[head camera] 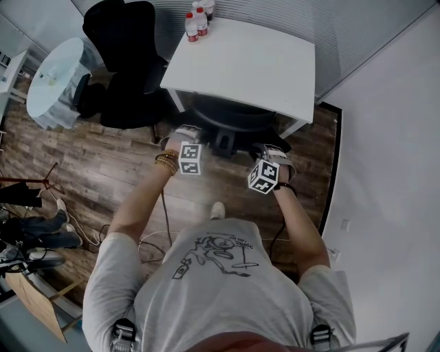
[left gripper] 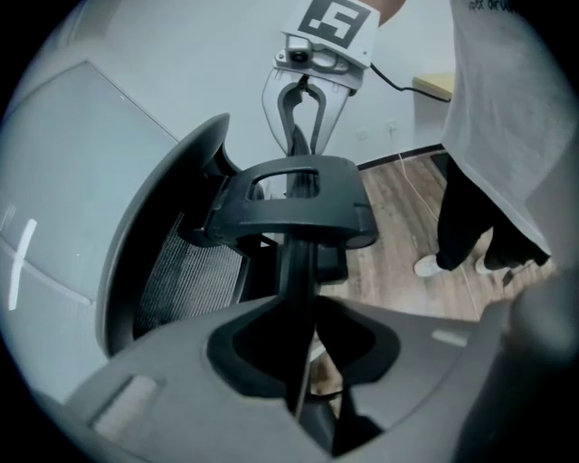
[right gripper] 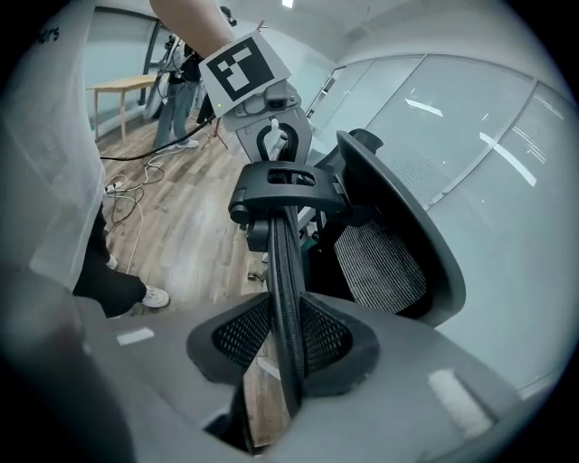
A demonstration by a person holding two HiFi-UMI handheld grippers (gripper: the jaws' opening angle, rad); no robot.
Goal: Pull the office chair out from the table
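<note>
The office chair point(head camera: 230, 120) sits tucked under the white, flat-topped bench point(head camera: 261, 69), with only its dark, curved back showing past the near edge. The person stands right behind it on the wood-plank floor point(head camera: 117, 172), in a grey printed T-shirt point(head camera: 220, 275), with both arms stretched to the top of the chair back.

The left claw point(left gripper: 297, 307) pinches the thin, hard black rim point(left gripper: 294, 262) of the backrest between its smooth grey pads. The right claw point(right gripper: 289, 312) is clamped on the same rim from the other side, its perforated pads pressing both faces of the narrow band. Between the two claws the rim runs into a moulded black plastic bracket point(left gripper: 294, 203) with a rectangular opening. Beyond it, the backrest bows into a broad shell filled with a fine woven mesh panel point(right gripper: 380, 262).

Three clear plastic bottles with red labels point(head camera: 198, 20) stand together at the far corner of the bench. To the left, well apart, a second black chair point(head camera: 124, 62) stands beside a round glass-topped table point(head camera: 58, 69).
</note>
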